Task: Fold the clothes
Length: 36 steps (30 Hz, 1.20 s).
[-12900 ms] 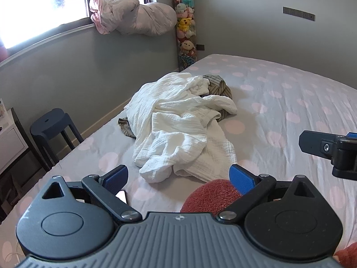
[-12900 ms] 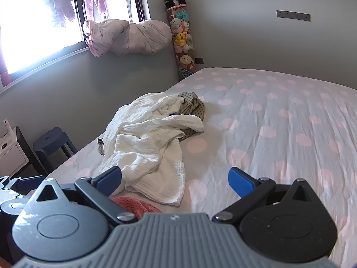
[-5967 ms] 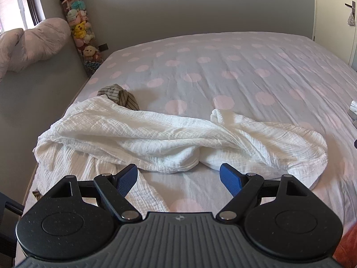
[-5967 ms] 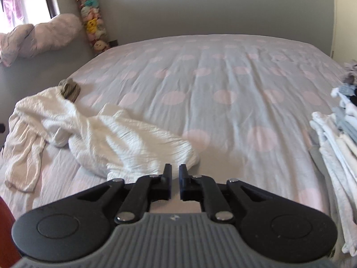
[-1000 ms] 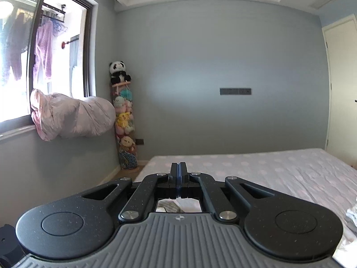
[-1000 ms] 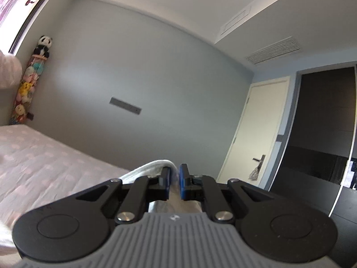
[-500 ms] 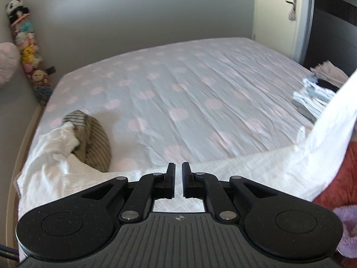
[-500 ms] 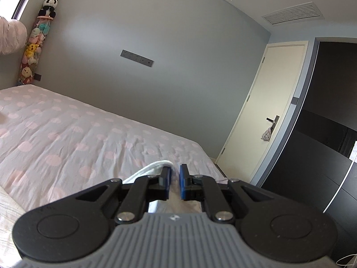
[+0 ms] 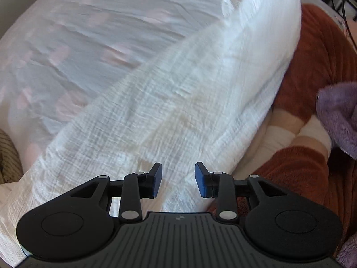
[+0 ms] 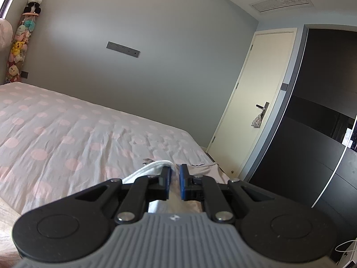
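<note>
Your left gripper [image 9: 178, 179] points down over the white cloth [image 9: 174, 93], its jaws opening with nothing pinched between them. The right gripper [image 10: 175, 184] is nearly closed on a corner of the same cloth, held up over the bed [image 10: 67, 134]. Keep that corner high and taut, so the cloth hangs clean from bed to hand. Aim the left at an edge (not mid-sheet), then close only once the fabric sits between the pads.

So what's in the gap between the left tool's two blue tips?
Nothing is pinched there. In the left wrist view the left tool is opening, and only the white cloth lying beneath shows through the gap.
</note>
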Tool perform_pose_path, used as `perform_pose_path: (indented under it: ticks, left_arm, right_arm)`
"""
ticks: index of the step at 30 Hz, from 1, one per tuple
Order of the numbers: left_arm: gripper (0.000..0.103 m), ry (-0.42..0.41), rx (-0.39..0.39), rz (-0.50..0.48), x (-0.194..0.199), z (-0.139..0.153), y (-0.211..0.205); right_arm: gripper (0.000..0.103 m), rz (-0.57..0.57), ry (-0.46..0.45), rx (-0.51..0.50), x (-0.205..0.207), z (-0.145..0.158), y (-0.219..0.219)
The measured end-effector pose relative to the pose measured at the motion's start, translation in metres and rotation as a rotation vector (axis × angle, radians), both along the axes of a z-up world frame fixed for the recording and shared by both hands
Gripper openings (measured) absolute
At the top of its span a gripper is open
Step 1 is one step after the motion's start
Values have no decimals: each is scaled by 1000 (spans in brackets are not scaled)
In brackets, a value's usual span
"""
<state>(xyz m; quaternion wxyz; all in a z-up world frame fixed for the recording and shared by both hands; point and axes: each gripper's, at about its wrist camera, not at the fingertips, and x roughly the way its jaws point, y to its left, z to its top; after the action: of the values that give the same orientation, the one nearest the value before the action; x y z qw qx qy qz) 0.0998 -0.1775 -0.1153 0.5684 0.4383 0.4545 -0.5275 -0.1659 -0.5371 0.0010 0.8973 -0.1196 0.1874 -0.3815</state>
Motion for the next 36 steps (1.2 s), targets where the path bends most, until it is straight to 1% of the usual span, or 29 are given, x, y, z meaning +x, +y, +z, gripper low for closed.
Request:
perform_pose_path:
  ticks: [1,2,3,5,8,11,13,16,18,19,21,22,24,26,27,28,29,31,33,36]
  left_arm:
    - [35,17,35,-29,-2,-9,-5]
    - [42,32,67,-50,-4,-18,-9]
    - [45,43,97,-72,-5,-25,-13]
    - [47,53,145,-113,-10,-37,-19]
    - [48,60,197,-154,-14,-54,-28]
    - [49,68,229,-163,-15,-70,-31]
    - [49,82,263,-164,-18,-82,-31]
    - [49,91,313,-127,-18,-98,-30]
    - [49,92,315,-117,-18,-99,-28]
    - [48,94,316,-113,-18,-100,-26]
    - [37,105,314,-105,-21,-97,-21]
    - [30,111,313,-101,-22,-96,-19]
    - [27,99,310,-97,-25,-92,-14]
    - [20,93,311,-88,-27,-90,-10]
    - [18,85,309,-86,-27,-89,-8]
    - [14,71,307,-82,-28,-88,-5]
    - [11,56,304,-78,-29,-86,-3]
    - [9,28,297,-68,-31,-82,2]
    - [8,7,272,-40,-30,-74,9]
    - [7,-10,212,40,-22,-56,20]
  right_arm:
    - [10,-1,0,1,-1,-1,0]
    - [10,-2,1,2,-1,-1,-1]
    - [10,-2,2,3,-1,-1,-2]
    - [10,-1,5,0,-2,-2,0]
    - [10,-1,7,2,-3,-2,-1]
    - [10,-1,8,7,-3,-4,-3]
    - [10,-2,9,12,-2,-5,-4]
    - [11,-6,9,15,-2,-4,-5]
    - [11,-9,9,15,-2,-5,-5]
    - [11,-9,8,17,-2,-5,-6]
    - [11,-11,6,19,-2,-4,-5]
    - [11,-12,5,20,-2,-4,-5]
    - [11,-14,2,22,-1,-3,-5]
    - [11,-15,-1,24,-2,-2,-4]
    - [11,-15,-4,25,-2,-2,-4]
    - [11,-15,-7,26,-3,-2,-3]
    - [11,-15,-10,27,-4,-1,-2]
    - [11,-15,-13,22,-5,0,0]
    - [11,-19,-16,22,-8,1,1]
    - [11,-28,-21,20,-12,1,2]
